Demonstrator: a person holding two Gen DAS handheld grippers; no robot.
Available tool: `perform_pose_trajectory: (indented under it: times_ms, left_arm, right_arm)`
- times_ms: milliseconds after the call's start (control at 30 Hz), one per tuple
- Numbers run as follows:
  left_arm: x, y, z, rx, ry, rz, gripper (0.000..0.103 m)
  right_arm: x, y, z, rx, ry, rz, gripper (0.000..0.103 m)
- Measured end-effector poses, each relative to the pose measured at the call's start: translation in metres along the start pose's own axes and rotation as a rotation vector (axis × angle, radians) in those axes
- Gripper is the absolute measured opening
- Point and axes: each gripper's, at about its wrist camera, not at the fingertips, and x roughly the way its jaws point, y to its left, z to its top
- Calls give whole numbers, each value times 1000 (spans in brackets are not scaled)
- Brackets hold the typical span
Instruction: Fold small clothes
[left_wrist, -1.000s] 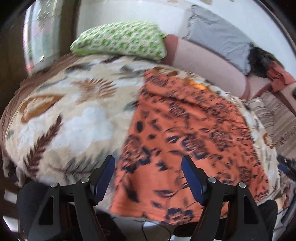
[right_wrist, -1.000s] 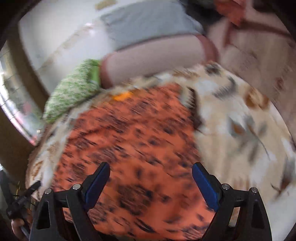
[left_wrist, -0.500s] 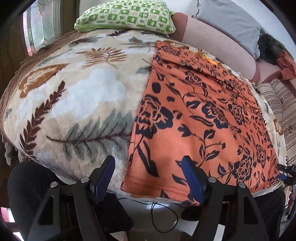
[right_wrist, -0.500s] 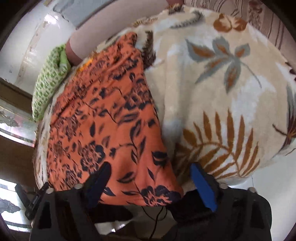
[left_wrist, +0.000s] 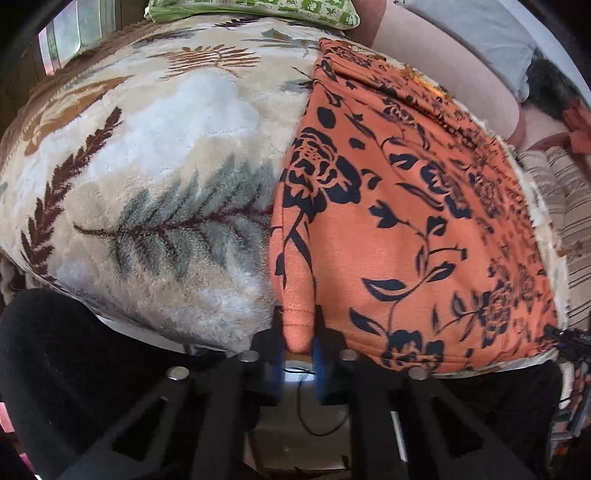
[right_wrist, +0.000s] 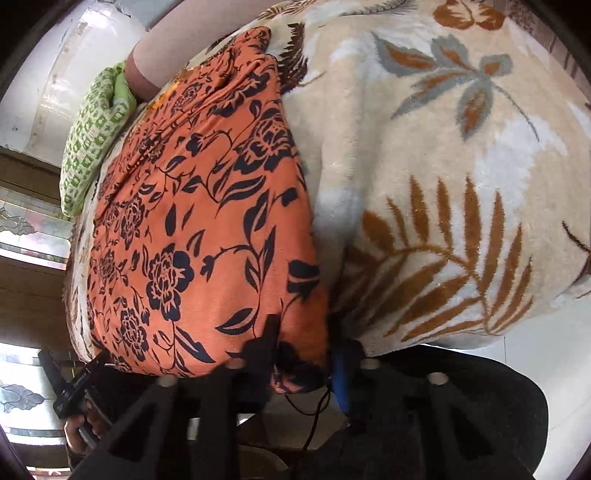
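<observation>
An orange garment with a black flower print (left_wrist: 406, 206) lies spread flat on a plush leaf-patterned blanket (left_wrist: 147, 184). My left gripper (left_wrist: 298, 343) is shut on the garment's near left corner at the blanket's front edge. The garment also shows in the right wrist view (right_wrist: 207, 221). My right gripper (right_wrist: 304, 354) is shut on its near right corner, which bunches between the jaws. The left gripper shows as a dark shape at the lower left of the right wrist view (right_wrist: 74, 384).
A green patterned pillow (left_wrist: 258, 9) lies at the far end of the blanket, with a pink bolster (left_wrist: 443, 62) and grey cloth (left_wrist: 480, 33) beside it. A striped cover (left_wrist: 569, 192) lies to the right. A window (right_wrist: 26, 229) is to the left. Black cables hang below the front edge.
Both grippers moved down and forward to the garment's near edge and closed from wide open onto its two near corners.
</observation>
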Motion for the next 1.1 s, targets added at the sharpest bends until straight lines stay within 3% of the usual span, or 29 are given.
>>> perform_pose_trajectory:
  times_ms: [100, 233, 300, 367, 400, 433, 467, 500, 533, 567, 600, 733, 900, 1033, 1100]
  left_arm:
    - [-8, -4, 0, 22, -26, -2, 9]
    - [-1, -3, 2, 9, 3, -5, 11]
    - [-9, -4, 4, 12, -36, 17, 23]
    - [-18, -4, 6, 2, -90, 21, 65]
    - [-21, -3, 7, -5, -121, 14, 66]
    - [-20, -3, 7, 1, -130, 22, 61]
    - [-15, -5, 8, 24, -102, 25, 17]
    - [-9, -6, 9, 38, -59, 30, 7]
    - [-7, -6, 10, 41, -53, 30, 6]
    - [-7, -6, 11, 53, -55, 30, 5]
    - [-9, -6, 12, 56, -59, 28, 5]
    - [-28, -5, 23, 52, -107, -11, 5]
    - [-55, -12, 48, 45, -164, -76, 5]
    - [-83, -22, 93, 59, -242, -136, 5]
    - [-94, -33, 133, 95, -294, -142, 5]
  right_arm:
    - [-14, -3, 0, 26, -24, 68, 11]
    - [-10, -9, 3, 35, -14, 74, 15]
    - [-7, -9, 4, 48, -2, 62, 17]
    - [-10, -1, 5, 13, -17, 31, 43]
    - [-11, 4, 5, -12, -29, 2, 86]
    - [-11, 8, 4, -34, -46, -13, 93]
    - [-9, 9, 5, -45, -44, -22, 92]
    - [-7, 8, 6, -34, -31, -10, 80]
    - [-5, 5, 8, -17, -15, 19, 35]
    - [-2, 2, 9, -7, 3, 22, 17]
    - [0, 2, 9, -12, 13, 26, 11]
    - [-10, 6, 10, -31, 27, 91, 8]
    - [-40, 12, 30, 16, -47, 283, 7]
    - [-53, 21, 68, 47, -108, 415, 7]
    - [-58, 30, 95, 45, -142, 461, 7]
